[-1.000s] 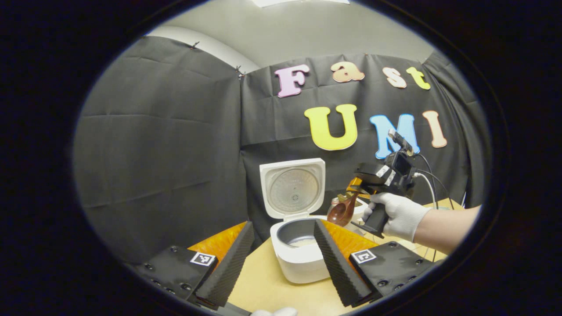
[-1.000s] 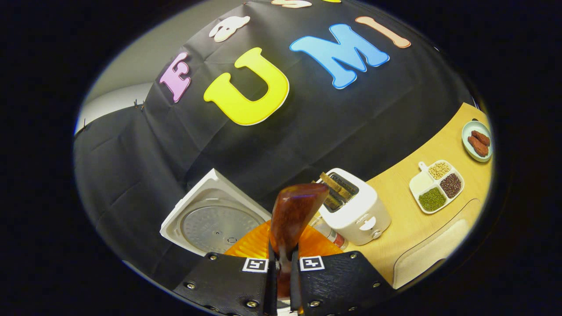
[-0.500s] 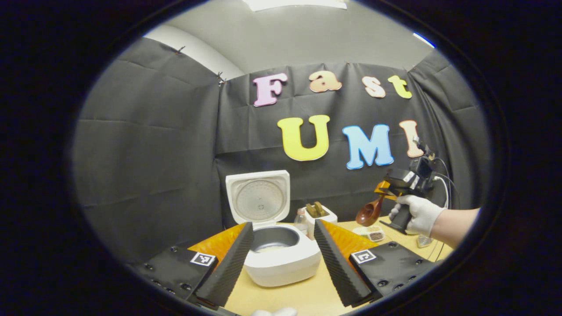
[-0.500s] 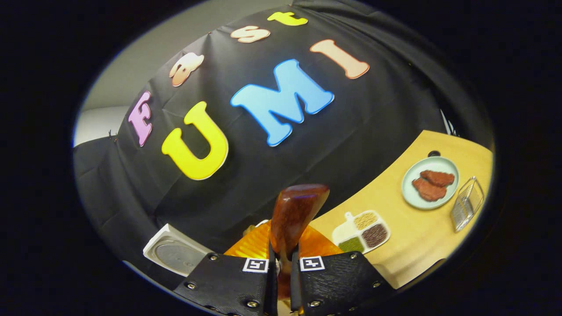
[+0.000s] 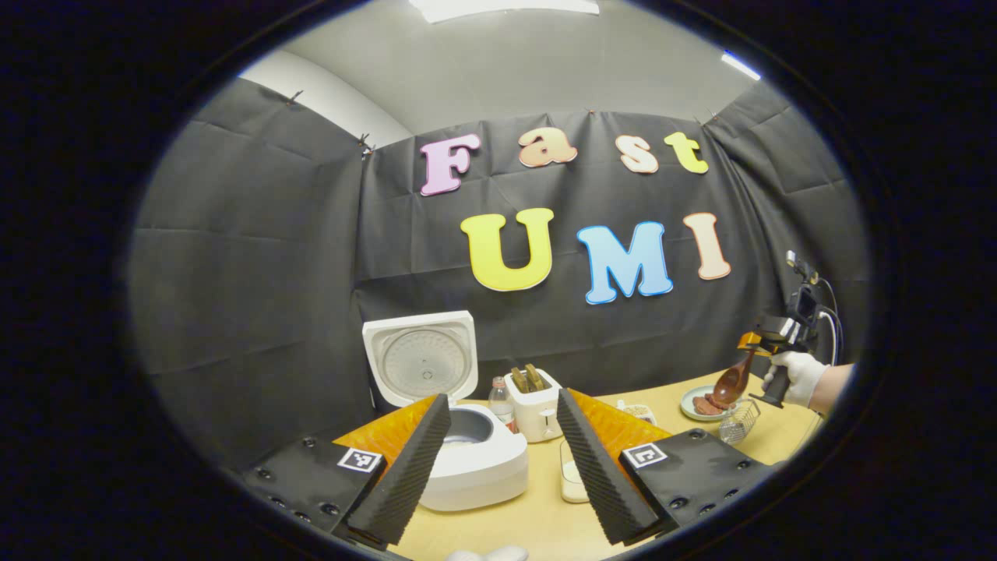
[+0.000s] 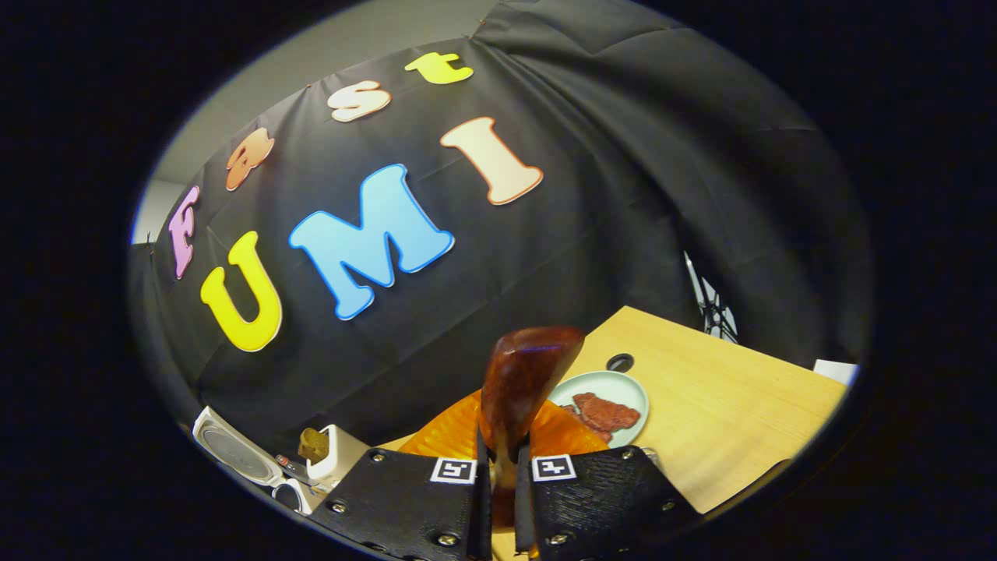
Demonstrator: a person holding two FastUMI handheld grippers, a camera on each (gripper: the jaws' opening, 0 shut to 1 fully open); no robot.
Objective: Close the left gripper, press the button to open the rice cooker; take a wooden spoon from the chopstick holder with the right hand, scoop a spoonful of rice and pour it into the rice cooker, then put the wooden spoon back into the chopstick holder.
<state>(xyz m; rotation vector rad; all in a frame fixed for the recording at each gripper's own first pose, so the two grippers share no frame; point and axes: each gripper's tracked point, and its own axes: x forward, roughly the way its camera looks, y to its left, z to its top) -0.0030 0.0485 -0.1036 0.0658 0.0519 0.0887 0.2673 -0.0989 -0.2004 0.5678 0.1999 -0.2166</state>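
The white rice cooker (image 5: pixel 475 467) stands open with its lid (image 5: pixel 420 362) upright; the same lid (image 6: pixel 234 453) lies at the lower left of the right gripper view. My left gripper (image 5: pixel 502 397) is open and holds nothing, the cooker showing behind its left finger. My right gripper (image 6: pixel 501 456) is shut on the handle of the dark wooden spoon (image 6: pixel 523 382), whose bowl points forward and up. From the left gripper view, that right gripper (image 5: pixel 759 343) hangs at the far right in a gloved hand (image 5: pixel 794 374), the spoon (image 5: pixel 728 386) dangling over a wire-mesh holder (image 5: pixel 736 421).
A white toaster (image 5: pixel 537 401) and a small bottle (image 5: pixel 502 393) stand right of the cooker. A clear container (image 5: pixel 572 475) sits near my left gripper's right finger. A pale green plate (image 6: pixel 623 386) with brown meat lies on the wooden table (image 6: pixel 724 413).
My right gripper has carried the spoon to the right, away from the cooker and over the plate end of the table. The left gripper has drawn back, so the cooker looks smaller and further left.
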